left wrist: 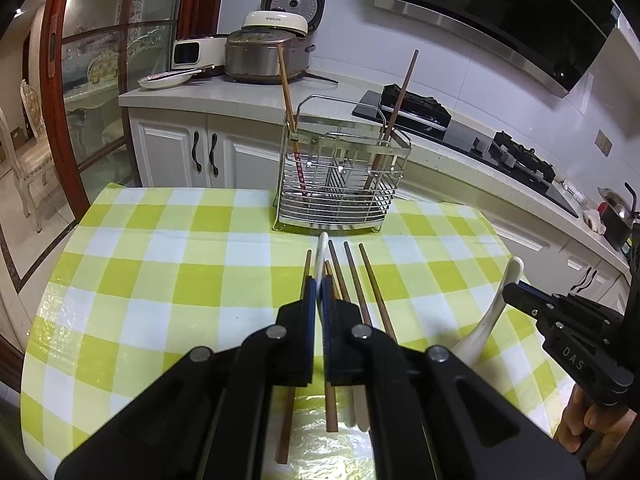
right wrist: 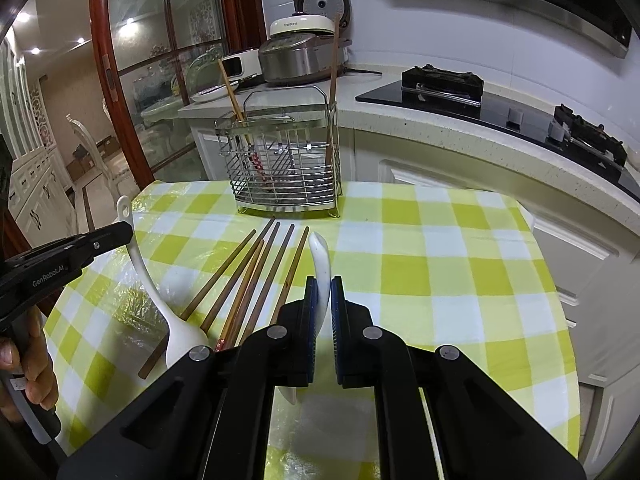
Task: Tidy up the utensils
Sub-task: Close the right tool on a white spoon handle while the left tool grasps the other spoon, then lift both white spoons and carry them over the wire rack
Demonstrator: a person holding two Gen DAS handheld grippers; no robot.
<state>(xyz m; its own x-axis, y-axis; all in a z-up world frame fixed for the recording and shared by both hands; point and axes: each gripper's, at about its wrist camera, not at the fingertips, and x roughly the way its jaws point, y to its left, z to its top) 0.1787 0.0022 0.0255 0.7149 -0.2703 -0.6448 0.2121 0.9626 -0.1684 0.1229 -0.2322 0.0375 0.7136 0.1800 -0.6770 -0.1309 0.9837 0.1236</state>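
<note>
A wire utensil rack (left wrist: 340, 184) stands at the far edge of the checked table; it also shows in the right wrist view (right wrist: 286, 168). Two chopsticks stand in it. Several brown chopsticks (right wrist: 248, 280) lie in a loose row on the cloth; they also show in the left wrist view (left wrist: 360, 284). My left gripper (left wrist: 319, 292) is shut on the handle of a white spoon (left wrist: 322, 256), the same spoon seen at the left in the right wrist view (right wrist: 140, 264). My right gripper (right wrist: 322, 292) is shut on a second white spoon (right wrist: 321, 256), seen from the left wrist view (left wrist: 496, 308).
The table has a green and white checked cloth (right wrist: 420, 272). Behind it runs a counter (left wrist: 224, 96) with rice cookers (left wrist: 264, 56), a plate and a gas hob (right wrist: 512, 116). A glass door with a red frame (left wrist: 60, 92) stands at the left.
</note>
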